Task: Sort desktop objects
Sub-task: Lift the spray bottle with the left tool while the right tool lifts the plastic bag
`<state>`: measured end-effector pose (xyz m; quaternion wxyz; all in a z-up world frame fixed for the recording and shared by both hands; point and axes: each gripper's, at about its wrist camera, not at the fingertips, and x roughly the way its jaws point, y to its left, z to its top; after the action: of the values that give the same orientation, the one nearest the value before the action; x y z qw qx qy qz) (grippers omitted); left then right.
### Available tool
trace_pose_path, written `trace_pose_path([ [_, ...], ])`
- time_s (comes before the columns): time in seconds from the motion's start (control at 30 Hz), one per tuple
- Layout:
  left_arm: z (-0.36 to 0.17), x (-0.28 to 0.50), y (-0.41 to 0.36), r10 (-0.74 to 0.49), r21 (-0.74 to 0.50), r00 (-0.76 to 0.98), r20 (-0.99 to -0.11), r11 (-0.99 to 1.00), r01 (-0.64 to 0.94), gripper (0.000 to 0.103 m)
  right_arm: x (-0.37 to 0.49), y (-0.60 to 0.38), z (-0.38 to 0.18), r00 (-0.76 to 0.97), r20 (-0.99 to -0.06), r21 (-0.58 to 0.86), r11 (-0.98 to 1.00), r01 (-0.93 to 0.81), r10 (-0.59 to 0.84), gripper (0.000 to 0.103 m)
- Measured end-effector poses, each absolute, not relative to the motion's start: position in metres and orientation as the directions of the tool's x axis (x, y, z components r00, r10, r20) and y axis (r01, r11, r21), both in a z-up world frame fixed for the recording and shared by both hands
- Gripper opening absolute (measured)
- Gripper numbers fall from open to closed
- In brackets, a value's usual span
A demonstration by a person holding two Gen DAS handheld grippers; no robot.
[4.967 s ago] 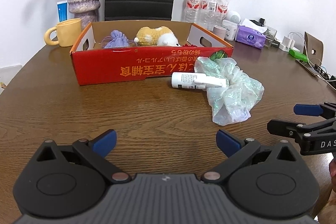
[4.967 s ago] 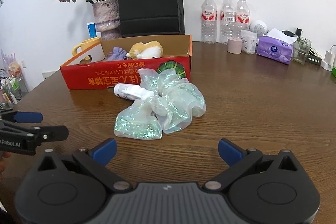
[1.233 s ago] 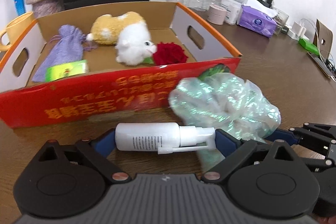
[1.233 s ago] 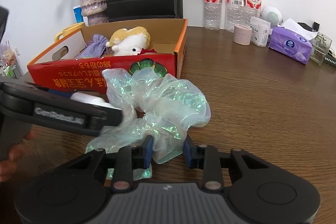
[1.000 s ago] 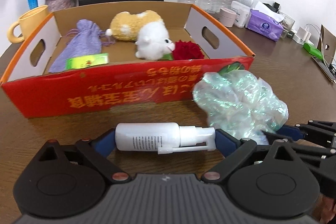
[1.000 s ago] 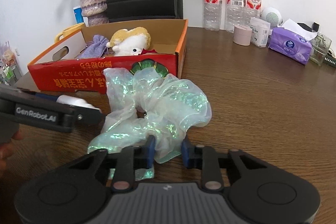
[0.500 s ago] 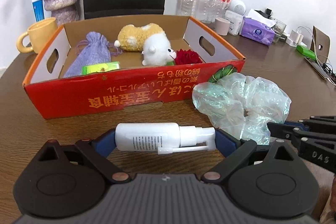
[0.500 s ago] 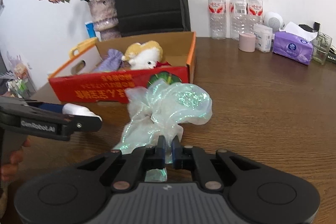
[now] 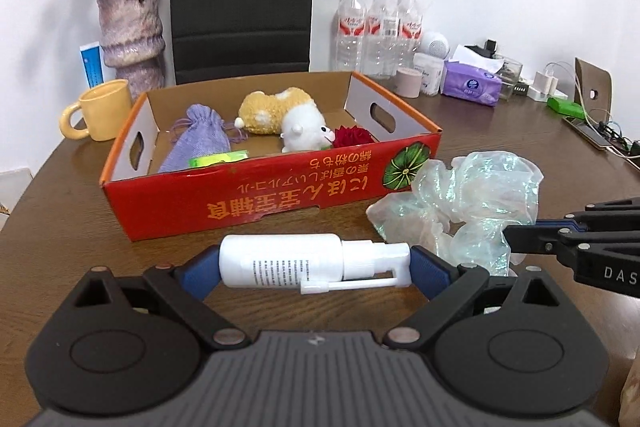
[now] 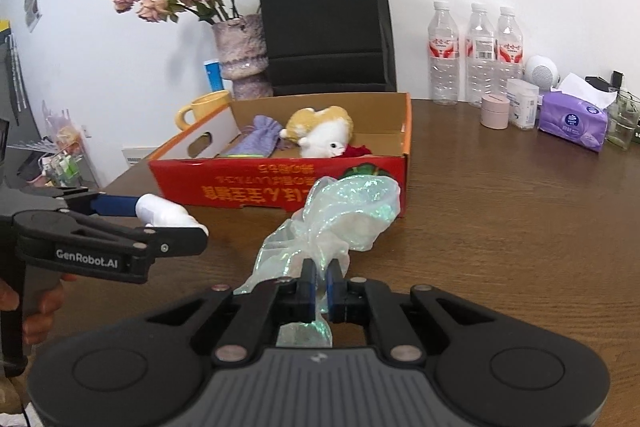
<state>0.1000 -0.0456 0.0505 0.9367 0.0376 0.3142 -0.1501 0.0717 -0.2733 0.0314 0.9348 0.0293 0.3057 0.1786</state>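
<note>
A: Left wrist view first: what is held by the left gripper (image 9: 315, 263)?

B: A white spray bottle (image 9: 308, 261) is clamped end to end between the blue pads, its long axis lying crosswise to the fingers, base at the left pad, nozzle toward the right. The jaws are kept wide by the bottle's length. It is carried clear of the wooden table (image 9: 72, 219), just short of the red cardboard box (image 9: 272, 193), whose open top lies straight ahead and beyond the near wall.

A: And the iridescent film bag (image 9: 460, 203)?

B: It is seen to the right of the bottle, beside the box's front corner, with the right gripper (image 9: 520, 229) pinched into its near edge.

A: Right wrist view?

B: The right gripper (image 10: 319, 283) is seen closed almost completely on a gathered fold of the bag (image 10: 352, 213), which billows forward from the fingers toward the box (image 10: 280, 189). The left gripper (image 10: 160, 223) and bottle (image 10: 166, 215) are seen at the left, about equally near the box. A lift over the near wall is judged necessary for both items.
</note>
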Motion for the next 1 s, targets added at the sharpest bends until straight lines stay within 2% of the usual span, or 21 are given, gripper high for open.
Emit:
trace_pose_path([
  [0.2, 0.050, 0.068, -0.033, -0.269, -0.049, 0.776, -0.571, 0.954, 0.295, 0.098, 0.048, -0.263, 0.043, 0.749, -0.533, 0.173, 0.918, -0.358, 0.393, 0.004],
  [0.4, 0.051, 0.041, -0.017, -0.266, -0.078, 0.798, -0.540, 0.961, 0.267, 0.098, 0.041, -0.256, 0.040, 0.728, -0.548, 0.192, 0.909, -0.369, 0.412, 0.004],
  [1.0, 0.052, 0.044, 0.010, -0.254, -0.150, 0.807, -0.533, 0.967, 0.206, 0.098, 0.040, -0.237, 0.052, 0.731, -0.528, 0.184, 0.898, -0.399, 0.433, 0.004],
])
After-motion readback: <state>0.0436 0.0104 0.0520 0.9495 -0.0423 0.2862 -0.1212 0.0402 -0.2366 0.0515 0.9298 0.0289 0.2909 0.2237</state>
